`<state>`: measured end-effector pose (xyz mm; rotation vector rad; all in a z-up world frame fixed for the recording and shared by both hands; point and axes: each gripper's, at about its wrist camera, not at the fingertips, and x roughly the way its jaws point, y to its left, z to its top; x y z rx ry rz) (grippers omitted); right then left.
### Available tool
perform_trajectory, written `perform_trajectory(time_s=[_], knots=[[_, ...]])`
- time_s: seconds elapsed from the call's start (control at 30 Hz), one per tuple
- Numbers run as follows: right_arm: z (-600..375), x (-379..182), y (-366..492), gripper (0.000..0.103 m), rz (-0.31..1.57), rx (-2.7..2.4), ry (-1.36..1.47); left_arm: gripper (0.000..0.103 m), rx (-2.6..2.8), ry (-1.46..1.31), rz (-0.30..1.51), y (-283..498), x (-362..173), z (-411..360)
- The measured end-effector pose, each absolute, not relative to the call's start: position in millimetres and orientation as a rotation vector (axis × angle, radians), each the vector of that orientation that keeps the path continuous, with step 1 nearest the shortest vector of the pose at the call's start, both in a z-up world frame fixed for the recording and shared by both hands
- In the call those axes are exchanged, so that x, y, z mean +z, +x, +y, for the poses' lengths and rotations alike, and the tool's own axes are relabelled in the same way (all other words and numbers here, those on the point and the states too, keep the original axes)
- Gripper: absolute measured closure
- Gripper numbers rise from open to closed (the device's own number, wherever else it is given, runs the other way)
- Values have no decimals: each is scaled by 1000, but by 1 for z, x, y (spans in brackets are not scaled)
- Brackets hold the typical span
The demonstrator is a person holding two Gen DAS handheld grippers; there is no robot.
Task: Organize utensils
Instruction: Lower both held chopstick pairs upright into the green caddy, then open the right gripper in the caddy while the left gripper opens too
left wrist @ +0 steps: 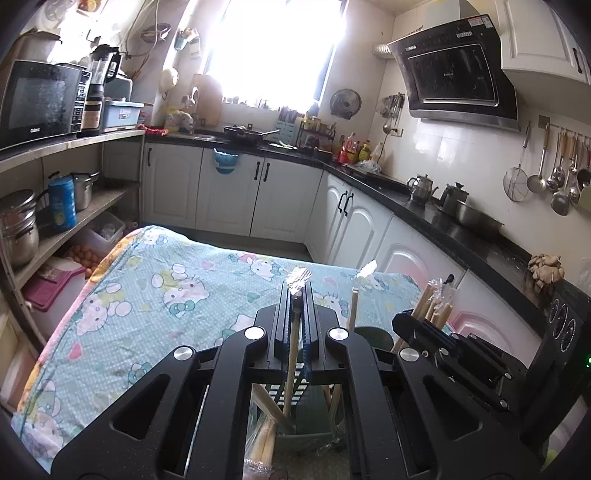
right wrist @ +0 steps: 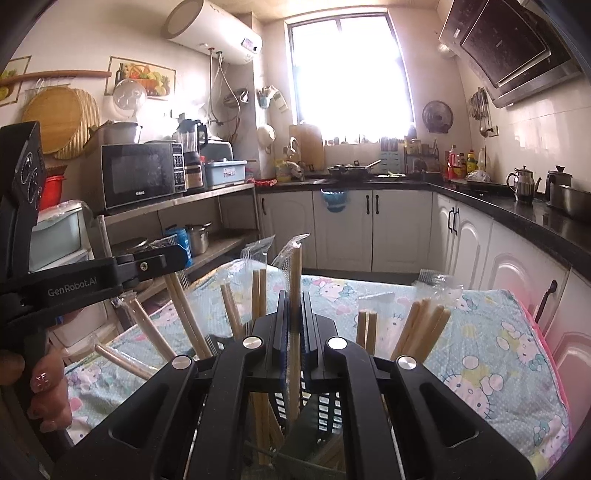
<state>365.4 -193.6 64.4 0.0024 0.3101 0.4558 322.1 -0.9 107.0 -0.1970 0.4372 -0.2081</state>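
With the left gripper point(left wrist: 296, 295) and right gripper point(right wrist: 295, 306) each clenched on wrapped chopsticks point(right wrist: 294, 273), lower them straight into the dark holder point(right wrist: 314, 417), avoiding neighbouring sticks.

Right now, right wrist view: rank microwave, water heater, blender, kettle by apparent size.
1. Microwave, largest.
2. Water heater, slightly smaller than the microwave; it is cut off at the top edge, so unsure.
3. Blender.
4. Kettle, smallest.
All stand farther off than the table, so this is apparent size only.
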Motion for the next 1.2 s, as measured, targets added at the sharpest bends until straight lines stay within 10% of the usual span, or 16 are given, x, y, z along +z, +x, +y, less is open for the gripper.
perform_trajectory(time_s=[0.53, 1.2], knots=[[-195, 63, 359, 89, 398, 469, -12, 101, -210, -201, 509, 319, 101, 3], [-210, 71, 325, 57, 431, 453, -41, 53, -189, -194, 505, 286, 117, 7]])
